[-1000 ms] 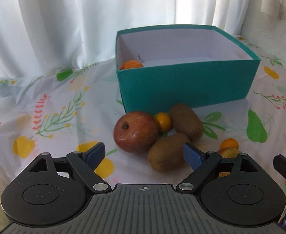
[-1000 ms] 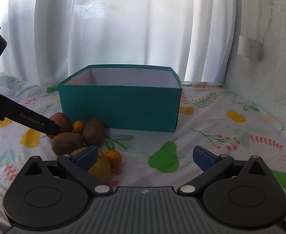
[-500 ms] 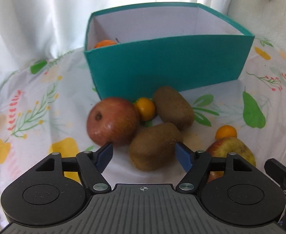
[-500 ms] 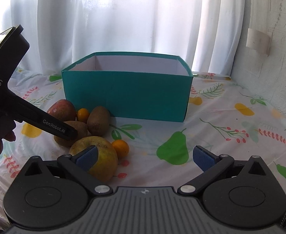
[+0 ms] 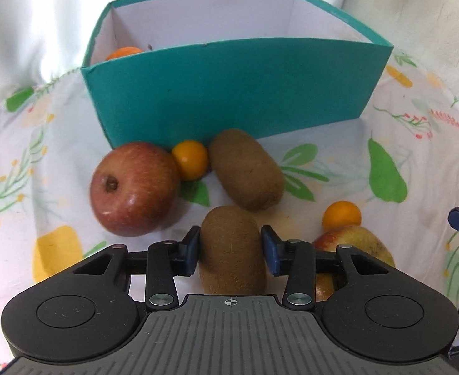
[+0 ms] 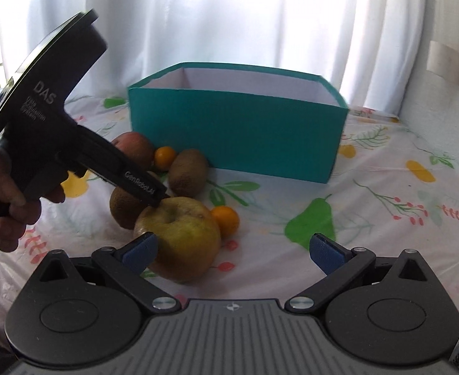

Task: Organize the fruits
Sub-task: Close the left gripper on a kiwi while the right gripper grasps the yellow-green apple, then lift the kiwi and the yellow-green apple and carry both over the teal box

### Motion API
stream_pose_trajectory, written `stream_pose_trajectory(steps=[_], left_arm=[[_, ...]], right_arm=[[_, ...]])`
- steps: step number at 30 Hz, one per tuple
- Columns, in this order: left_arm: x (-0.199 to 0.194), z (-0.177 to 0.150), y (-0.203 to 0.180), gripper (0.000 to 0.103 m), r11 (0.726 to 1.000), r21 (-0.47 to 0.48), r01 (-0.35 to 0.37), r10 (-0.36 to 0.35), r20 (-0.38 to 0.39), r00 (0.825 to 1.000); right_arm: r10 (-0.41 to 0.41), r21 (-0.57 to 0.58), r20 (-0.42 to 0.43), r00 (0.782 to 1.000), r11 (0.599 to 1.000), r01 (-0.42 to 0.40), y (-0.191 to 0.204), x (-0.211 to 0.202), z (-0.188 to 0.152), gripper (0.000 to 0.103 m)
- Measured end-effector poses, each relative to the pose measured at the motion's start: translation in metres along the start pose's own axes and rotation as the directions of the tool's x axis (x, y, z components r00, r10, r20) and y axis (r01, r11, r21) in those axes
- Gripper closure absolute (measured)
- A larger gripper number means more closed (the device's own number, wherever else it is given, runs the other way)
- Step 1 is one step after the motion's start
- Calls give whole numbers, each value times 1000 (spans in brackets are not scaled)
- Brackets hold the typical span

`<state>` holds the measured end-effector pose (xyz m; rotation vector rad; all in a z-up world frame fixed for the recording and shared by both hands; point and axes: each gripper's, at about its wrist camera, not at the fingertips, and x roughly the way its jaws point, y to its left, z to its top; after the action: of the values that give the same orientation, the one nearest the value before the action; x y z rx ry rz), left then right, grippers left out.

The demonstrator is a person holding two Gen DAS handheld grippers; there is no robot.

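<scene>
Your left gripper [image 5: 231, 251] is closing on the near kiwi [image 5: 231, 250]: the fruit sits squarely between the blue pads [image 5: 192, 251], which look right up against its sides, though you cannot tell whether both press firmly yet. Finish the squeeze gently; a kiwi probably gives under pressure, so stop once it no longer slips. Keep the grip across the fruit's middle, as now, so it does not pivot when lifted. Then raise it straight up before swinging toward 12 o'clock, or you may knock the second kiwi [image 5: 247, 168] lying just beyond, at about 1 o'clock and almost touching. Clear the front wall of the teal box [image 5: 229, 93] with room to spare and lower the fruit inside rather than dropping it.

Your right gripper [image 6: 232, 250] stands wide open and holds nothing; the yellow-green apple [image 6: 179, 237] sits just beside its left pad, off-centre. You would need to shift toward 9 o'clock before closing there.

The held kiwi is brown, fuzzy and oval, lying lengthwise along the gripper on the flowered tablecloth [image 5: 338, 143]. A red apple [image 5: 134, 189] lies at 10 o'clock of it, with a small orange fruit [image 5: 190, 159] between that apple and the far kiwi. Another small orange fruit [image 5: 341, 214] lies at 2 o'clock. An orange fruit [image 5: 123, 52] already rests in the box's far left corner.
</scene>
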<state>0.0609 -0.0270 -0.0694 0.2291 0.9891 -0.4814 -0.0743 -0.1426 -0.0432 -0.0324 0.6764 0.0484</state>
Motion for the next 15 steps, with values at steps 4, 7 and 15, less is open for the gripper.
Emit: stream_pose_trajectory(steps=[4, 7, 15], left_arm=[[-5, -6, 12, 57, 1000, -19, 12, -12, -2, 1000], [-7, -9, 16, 58, 1000, -14, 9, -9, 3, 1000], [-9, -11, 22, 57, 1000, -3, 29, -29, 6, 1000]], right_arm=[[47, -28, -51, 998, 998, -48, 9, 13, -2, 9], [85, -41, -67, 994, 995, -87, 15, 23, -1, 20], [102, -44, -99, 990, 993, -106, 23, 50, 0, 32]])
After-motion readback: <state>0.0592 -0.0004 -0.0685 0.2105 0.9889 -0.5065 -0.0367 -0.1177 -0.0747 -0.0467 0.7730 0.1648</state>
